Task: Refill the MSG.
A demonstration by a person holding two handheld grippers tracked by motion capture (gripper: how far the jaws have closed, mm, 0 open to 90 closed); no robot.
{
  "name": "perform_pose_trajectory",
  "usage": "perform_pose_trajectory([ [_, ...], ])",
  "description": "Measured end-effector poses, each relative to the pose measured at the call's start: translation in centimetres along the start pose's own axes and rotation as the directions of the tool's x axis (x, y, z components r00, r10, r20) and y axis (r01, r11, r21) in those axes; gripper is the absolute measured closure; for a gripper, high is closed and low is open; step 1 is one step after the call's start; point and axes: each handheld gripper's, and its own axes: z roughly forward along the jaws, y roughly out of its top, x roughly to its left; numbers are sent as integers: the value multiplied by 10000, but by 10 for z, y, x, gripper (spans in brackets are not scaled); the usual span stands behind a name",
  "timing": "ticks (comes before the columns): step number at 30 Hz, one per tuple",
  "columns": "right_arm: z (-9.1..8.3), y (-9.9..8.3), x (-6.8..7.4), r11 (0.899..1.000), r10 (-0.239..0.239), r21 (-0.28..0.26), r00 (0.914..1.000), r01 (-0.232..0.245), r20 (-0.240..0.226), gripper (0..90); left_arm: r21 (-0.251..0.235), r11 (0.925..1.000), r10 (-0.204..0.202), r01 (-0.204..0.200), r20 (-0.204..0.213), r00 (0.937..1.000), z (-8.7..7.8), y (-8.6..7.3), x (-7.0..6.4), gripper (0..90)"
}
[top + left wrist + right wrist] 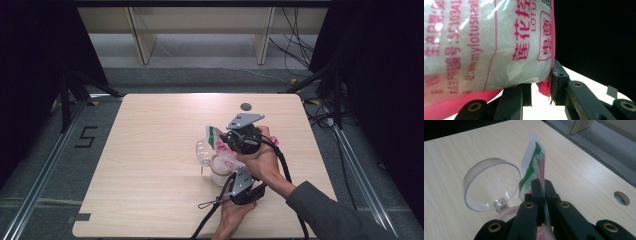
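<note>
Pale wood-grain table (150,165) stands on grey floor, with black curtains at left and right, light wooden shelf legs at the far wall and cables trailing on the floor at far right. A round hole (245,106) sits near the table's far edge. At the near right of the table both hands work close together over a clear jar (220,170), whose hinged clear lid (491,185) stands open to the left. The right gripper (541,187), on the far side of the jar, has its jaws pressed fully together on the thin top edge of a plastic bag (534,167), printed green and red there, which rises above the jaws and stands just beside the lid. The left gripper (541,87), on the near side, has its jaws a little apart, with the bag's pink lower corner caught between them; the right jaw touches the bag's side, and whether the left pad presses the plastic I cannot tell. The bag (486,45), full of white grains with pink lettering, hangs over the jar between the two grippers.
</note>
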Motion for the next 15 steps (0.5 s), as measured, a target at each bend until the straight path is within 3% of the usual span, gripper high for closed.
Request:
perform_pose_trajectory([
  [8,0,0,-1,10000,-84,0,9997,84,-238,900,32,10000,87,-87,15,10000,0,0,0,739],
  [15,0,-1,-2,10000,-68,33,9999,68,-76,900,42,10000,60,-60,39,10000,0,0,0,739],
])
